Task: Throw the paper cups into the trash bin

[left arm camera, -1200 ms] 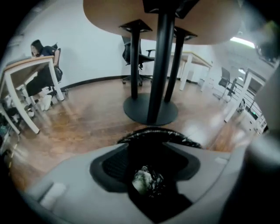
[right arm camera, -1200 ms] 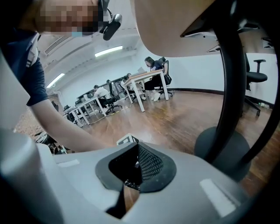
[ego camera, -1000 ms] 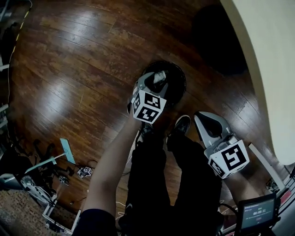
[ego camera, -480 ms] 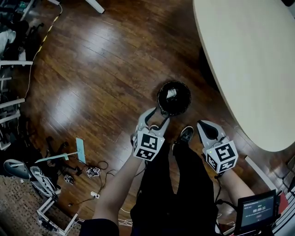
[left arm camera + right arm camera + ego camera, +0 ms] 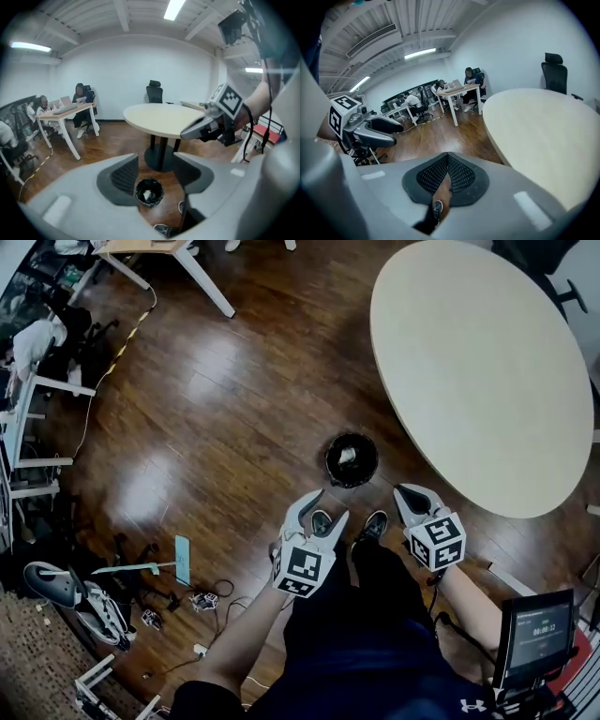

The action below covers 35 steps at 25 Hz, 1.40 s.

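A black trash bin (image 5: 352, 459) stands on the wooden floor beside the round table, with a crumpled white paper cup (image 5: 348, 457) inside it. My left gripper (image 5: 328, 504) hangs high above the floor on the near side of the bin, open and empty. Through its jaws the bin (image 5: 149, 192) and the cup (image 5: 147, 195) show far below. My right gripper (image 5: 400, 491) is to the right of the left one, shut with its pads (image 5: 460, 174) meeting and nothing between them. Each gripper shows in the other's view: the right gripper (image 5: 188, 133) and the left gripper (image 5: 396, 127).
A large round beige table (image 5: 487, 381) fills the upper right. Cables, a shoe and loose gear (image 5: 122, 592) lie on the floor at left. A white-legged desk (image 5: 178, 259) is at the top. People sit at desks (image 5: 70, 110) in the background. A small screen (image 5: 536, 634) is at lower right.
Both grippers have risen away from the bin; the left one was right over it and is now well above and nearer me. The bin looks smaller, and the table has come into view.
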Tool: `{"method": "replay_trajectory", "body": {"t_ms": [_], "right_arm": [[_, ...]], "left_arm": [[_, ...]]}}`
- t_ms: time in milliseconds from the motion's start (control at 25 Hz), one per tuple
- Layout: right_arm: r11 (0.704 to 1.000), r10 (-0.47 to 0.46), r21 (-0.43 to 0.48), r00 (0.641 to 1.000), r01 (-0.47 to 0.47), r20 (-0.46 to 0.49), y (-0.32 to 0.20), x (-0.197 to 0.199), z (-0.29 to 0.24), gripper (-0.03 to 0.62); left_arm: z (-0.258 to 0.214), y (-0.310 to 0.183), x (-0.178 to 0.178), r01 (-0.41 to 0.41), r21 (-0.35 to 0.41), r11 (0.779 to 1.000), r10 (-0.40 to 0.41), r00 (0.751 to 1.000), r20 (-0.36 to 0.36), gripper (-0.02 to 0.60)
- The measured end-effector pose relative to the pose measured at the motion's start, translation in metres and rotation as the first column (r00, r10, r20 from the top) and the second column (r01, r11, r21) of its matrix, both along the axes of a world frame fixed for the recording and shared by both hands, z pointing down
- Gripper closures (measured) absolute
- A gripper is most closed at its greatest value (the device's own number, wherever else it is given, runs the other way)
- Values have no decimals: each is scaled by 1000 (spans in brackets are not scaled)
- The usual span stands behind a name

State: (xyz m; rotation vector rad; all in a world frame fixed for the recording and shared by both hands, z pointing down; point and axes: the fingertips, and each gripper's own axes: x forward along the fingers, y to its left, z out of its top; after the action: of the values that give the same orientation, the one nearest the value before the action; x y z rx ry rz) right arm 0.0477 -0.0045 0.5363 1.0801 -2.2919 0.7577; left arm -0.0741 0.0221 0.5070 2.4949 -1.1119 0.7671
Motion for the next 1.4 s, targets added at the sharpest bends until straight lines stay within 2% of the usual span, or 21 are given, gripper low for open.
{"method": "replay_trajectory", "body": {"t_ms": [200,360,560,640,800,1000,1240,1400], "right_arm": [[998,14,55,1000,-13,-18,5,3,-55,583],[995,-5,102,1000,7,-24,6,4,-67,583],[988,-2,153,1000,6,-28,17,-5,-89,583],[984,-4,179,999,10,-34,21,-10,-100,583],[970,26,241,999,-14,-48,9,-3,-115,583],[950,88,302,996,-76,-26,-11,15,-135,583],[943,138,304,990,-134,8,-4,21,-141,583],[948,142,287,990,-140,13,7,18,-136,583]], "left_arm": [[-48,15,-11,0,40,999,1,1000,-19,348],[-49,14,-15,41,28,999,-39,998,-48,350],[-71,11,-13,39,43,998,-36,997,-67,350],[-85,8,-13,44,56,997,-39,995,-89,350],[-105,-3,1,35,42,999,-27,984,-177,377],[-126,-18,15,25,104,994,-2,976,-218,382],[-133,-13,15,26,108,994,0,972,-233,394],[-134,-5,5,46,110,993,-20,972,-232,430]]}}
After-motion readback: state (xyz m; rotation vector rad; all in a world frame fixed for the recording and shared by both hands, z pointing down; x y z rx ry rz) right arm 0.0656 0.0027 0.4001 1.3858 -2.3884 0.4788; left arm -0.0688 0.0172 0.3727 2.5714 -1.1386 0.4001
